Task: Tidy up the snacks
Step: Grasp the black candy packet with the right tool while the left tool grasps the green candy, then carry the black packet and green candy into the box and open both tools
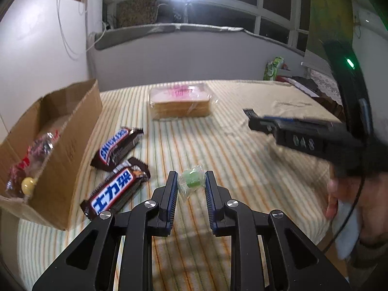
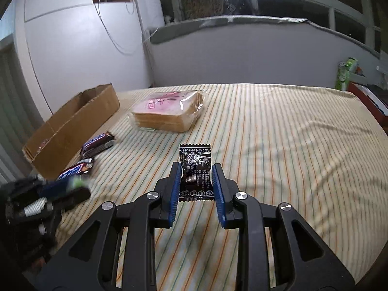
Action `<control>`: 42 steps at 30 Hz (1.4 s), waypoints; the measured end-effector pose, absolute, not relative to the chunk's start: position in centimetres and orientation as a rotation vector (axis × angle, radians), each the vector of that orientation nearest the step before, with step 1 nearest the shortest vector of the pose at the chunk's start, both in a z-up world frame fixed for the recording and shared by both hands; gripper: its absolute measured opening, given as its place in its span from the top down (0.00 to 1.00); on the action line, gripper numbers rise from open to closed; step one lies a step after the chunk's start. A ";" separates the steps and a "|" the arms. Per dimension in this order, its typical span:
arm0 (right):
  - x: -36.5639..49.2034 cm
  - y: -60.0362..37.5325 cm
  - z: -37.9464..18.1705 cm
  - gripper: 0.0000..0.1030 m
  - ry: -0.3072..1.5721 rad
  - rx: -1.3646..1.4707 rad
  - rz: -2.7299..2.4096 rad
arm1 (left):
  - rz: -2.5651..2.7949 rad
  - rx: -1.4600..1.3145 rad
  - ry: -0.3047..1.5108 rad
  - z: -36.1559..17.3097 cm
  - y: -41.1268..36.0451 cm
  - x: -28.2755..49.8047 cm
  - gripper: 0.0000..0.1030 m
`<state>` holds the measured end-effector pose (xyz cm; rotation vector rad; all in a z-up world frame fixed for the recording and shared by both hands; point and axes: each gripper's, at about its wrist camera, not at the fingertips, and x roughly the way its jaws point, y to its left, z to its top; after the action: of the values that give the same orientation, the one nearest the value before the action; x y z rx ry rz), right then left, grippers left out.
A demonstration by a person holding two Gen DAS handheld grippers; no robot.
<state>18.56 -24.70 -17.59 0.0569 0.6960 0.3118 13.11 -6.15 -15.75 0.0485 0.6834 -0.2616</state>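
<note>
A green candy in a clear wrapper [image 1: 192, 182] is pinched between the pads of my left gripper [image 1: 191, 178], just above the striped bedsheet [image 1: 230, 160]. My right gripper [image 2: 197, 168] is shut on a small black printed snack packet [image 2: 195, 162], which it holds upright over the sheet. In the left wrist view the right gripper [image 1: 253, 118] is on the right, blurred. The left gripper [image 2: 72, 189] shows blurred at the lower left of the right wrist view. An open cardboard box [image 1: 63, 165] stands on the left with wrapped snacks [image 1: 31, 157] inside.
Two Snickers bars [image 1: 118, 148] [image 1: 116, 191] lie beside the box [image 2: 72, 126]. A wrapped pack of sliced bread [image 2: 167, 111] sits toward the far side of the sheet. A person's hand [image 1: 339, 201] is at the right. A green bag [image 2: 345, 72] and a red box [image 2: 368, 104] are off the right edge.
</note>
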 end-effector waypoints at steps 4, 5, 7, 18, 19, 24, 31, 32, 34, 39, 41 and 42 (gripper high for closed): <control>16.1 -24.8 -18.8 0.74 0.683 0.100 0.289 | -0.264 0.060 0.641 -14.4 -6.3 12.4 0.80; 15.9 -24.8 -18.9 0.74 0.684 0.108 0.290 | -0.266 0.059 0.635 -14.2 -6.3 12.3 0.80; 15.7 -24.7 -18.7 0.74 0.685 0.113 0.290 | -0.269 0.060 0.619 -13.6 -6.2 11.9 0.80; 12.7 -21.9 -8.0 0.74 0.479 0.022 0.299 | -0.262 0.042 0.434 -6.9 -4.6 9.4 0.80; 12.3 -21.4 -7.2 0.74 0.469 0.011 0.302 | -0.257 0.041 0.404 -5.9 -4.1 9.0 0.80; 11.2 -18.6 -5.5 0.74 0.446 -0.033 0.316 | -0.241 0.013 0.338 -3.9 -1.7 7.9 0.80; 11.1 -14.5 -5.6 0.74 0.471 -0.074 0.352 | -0.208 -0.035 0.310 -3.8 2.0 6.9 0.80; 11.1 -14.0 -5.7 0.74 0.474 -0.080 0.357 | -0.202 -0.041 0.308 -3.8 2.5 6.7 0.80; 11.4 -12.9 -5.9 0.74 0.484 -0.091 0.373 | -0.186 -0.056 0.308 -3.9 3.7 6.7 0.80; 11.7 -9.5 -6.7 0.74 0.508 -0.117 0.437 | -0.142 -0.083 0.305 -4.1 6.1 6.3 0.80; 11.8 -8.2 -7.1 0.74 0.516 -0.122 0.467 | -0.119 -0.092 0.306 -4.3 6.9 6.3 0.80; 11.9 -7.4 -7.2 0.74 0.520 -0.126 0.485 | -0.106 -0.095 0.308 -4.4 7.4 6.2 0.80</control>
<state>11.91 -7.36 -7.21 -0.1263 0.5204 0.4855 6.23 7.38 -4.44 -0.0955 0.3081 -0.1058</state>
